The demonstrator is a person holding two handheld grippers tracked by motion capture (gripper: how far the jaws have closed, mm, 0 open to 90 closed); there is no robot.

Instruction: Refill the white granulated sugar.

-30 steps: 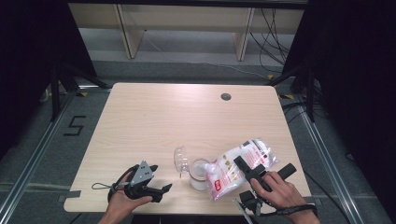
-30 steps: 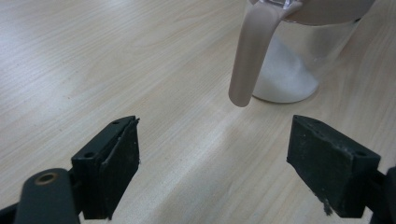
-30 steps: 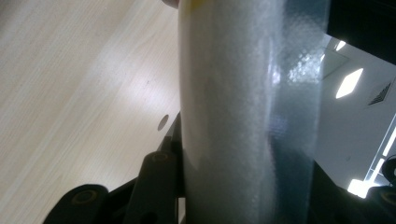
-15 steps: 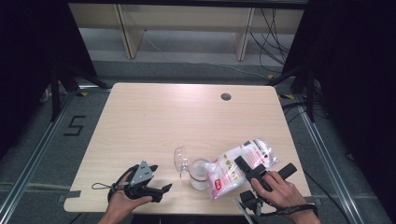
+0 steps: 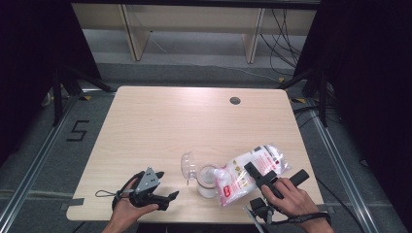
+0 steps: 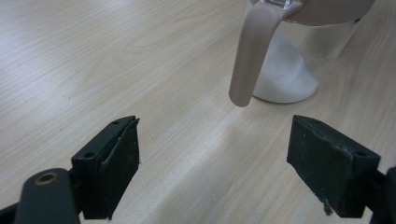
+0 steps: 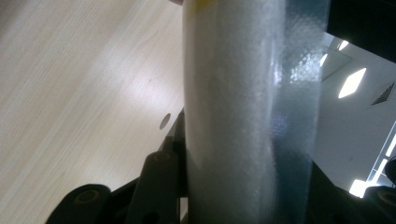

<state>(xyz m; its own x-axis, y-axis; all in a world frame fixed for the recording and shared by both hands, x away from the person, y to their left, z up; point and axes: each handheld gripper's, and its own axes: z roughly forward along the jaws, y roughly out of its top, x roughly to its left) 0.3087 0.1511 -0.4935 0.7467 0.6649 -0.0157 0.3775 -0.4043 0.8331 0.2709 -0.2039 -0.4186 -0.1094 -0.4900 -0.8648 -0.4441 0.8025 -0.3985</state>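
1. High view: the right gripper (image 5: 260, 177) clamps a clear plastic bag (image 5: 252, 167) printed in red and white. The bag lies tilted, its lower end over the mouth of a glass jar (image 5: 206, 180) just left of the jaws.
2. High view: the jar stands upright on the table (image 5: 194, 121), with its clear hinged lid (image 5: 188, 166) swung open on the side away from the right gripper. White granules fill its lower part.
3. High view: the left gripper (image 5: 163, 196) rests near the table's front edge, left of the jar and apart from it, held in the person's left hand (image 5: 127, 209).
4. Left gripper view: the jaws stand wide apart with bare table between them. Ahead of them and to the right stands the jar (image 6: 299, 56), white granules heaped at its bottom; a pale clasp (image 6: 250, 56) hangs down its side.
5. Right gripper view: the bag (image 7: 247, 112) rises between the jaws, pressed on both sides, translucent and packed with white grains.
6. Right gripper view: the table's round cable hole (image 7: 164, 121) shows beyond the left jaw.
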